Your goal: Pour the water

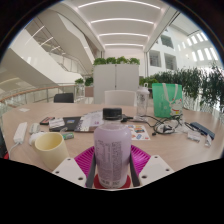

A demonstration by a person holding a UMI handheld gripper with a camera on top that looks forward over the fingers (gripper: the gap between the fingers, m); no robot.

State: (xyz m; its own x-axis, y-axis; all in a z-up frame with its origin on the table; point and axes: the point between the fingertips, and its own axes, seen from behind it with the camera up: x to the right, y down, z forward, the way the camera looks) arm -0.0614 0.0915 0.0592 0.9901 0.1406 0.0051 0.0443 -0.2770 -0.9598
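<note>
- I had the gripper (pixel 112 165) clenched on a bottle (pixel 112 150), with both pink pads (pixel 84 158) pressing against its sides.
- The bottle stood upright between the fingers, just above the table (pixel 180 148) and close to my camera.
- It looked like clear plastic with a pale cap on top and a pinkish-white label covered in small print I could not read.
- A pale yellow cup (pixel 50 148) sat on the table just beside the fingers, apart from the bottle.
- Beyond the bottle, I saw papers and small clutter spread across the table, and a green bag (pixel 167 96) stood further back.
</note>
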